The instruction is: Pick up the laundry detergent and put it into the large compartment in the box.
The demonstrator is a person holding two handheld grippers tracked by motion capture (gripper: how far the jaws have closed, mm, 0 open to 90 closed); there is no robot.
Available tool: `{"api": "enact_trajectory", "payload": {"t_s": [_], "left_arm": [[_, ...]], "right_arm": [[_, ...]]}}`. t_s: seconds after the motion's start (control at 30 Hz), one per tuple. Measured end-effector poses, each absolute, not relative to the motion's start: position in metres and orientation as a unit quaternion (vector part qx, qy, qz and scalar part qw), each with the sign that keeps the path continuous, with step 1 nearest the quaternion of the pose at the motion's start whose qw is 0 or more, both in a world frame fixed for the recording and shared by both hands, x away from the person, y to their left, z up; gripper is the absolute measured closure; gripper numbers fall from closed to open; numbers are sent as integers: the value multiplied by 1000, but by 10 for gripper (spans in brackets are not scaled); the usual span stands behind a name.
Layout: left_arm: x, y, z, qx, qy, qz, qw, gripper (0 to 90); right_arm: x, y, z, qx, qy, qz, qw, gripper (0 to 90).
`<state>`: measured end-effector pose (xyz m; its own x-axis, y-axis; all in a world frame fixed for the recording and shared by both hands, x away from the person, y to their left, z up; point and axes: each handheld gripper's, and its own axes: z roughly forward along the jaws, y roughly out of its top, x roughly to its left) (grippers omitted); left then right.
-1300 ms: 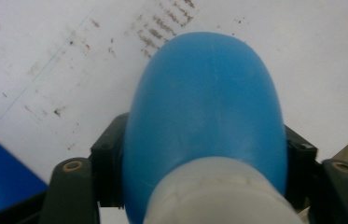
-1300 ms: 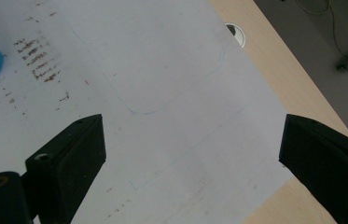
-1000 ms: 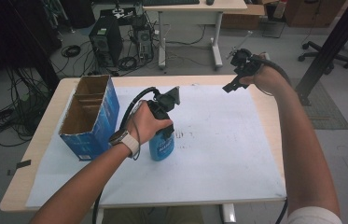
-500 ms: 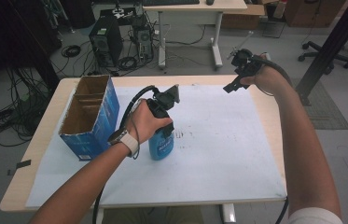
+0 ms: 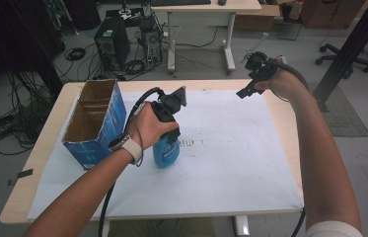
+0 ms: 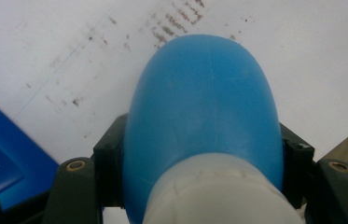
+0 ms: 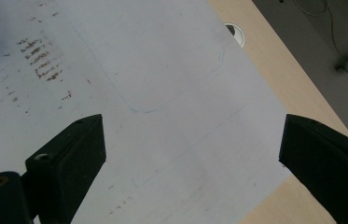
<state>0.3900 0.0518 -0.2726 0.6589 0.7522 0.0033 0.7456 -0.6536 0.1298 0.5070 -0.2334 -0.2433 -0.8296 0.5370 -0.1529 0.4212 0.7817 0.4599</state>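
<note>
Table (image 5: 280,118) under white paper sheet (image 5: 231,163), open blue carton (image 5: 92,123) at my left. Blue bottle (image 5: 165,150) stands on sheet just beside carton. My left gripper (image 5: 170,129) clamped on bottle's upper body, jaws either side of it. Round smooth plastic: if clamp loosens or I tilt, I judge it slips or topples. Swinging left risks knocking carton. My right gripper (image 5: 250,84) held above far right edge, jaws wide apart, nothing between; idle, low risk.

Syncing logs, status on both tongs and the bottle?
Left tongs shut on blue bottle, upright on paper. Right tongs open, empty, raised. Cardboard box beside bottle.
</note>
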Motion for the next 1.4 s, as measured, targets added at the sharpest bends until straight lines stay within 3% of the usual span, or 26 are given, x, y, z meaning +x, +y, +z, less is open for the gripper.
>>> {"api": "enact_trajectory", "payload": {"t_s": [1.4], "left_arm": [[390, 97, -192, 880, 468, 48, 70, 371]], "right_arm": [[504, -231, -240, 252, 933, 212, 143, 78]]}}
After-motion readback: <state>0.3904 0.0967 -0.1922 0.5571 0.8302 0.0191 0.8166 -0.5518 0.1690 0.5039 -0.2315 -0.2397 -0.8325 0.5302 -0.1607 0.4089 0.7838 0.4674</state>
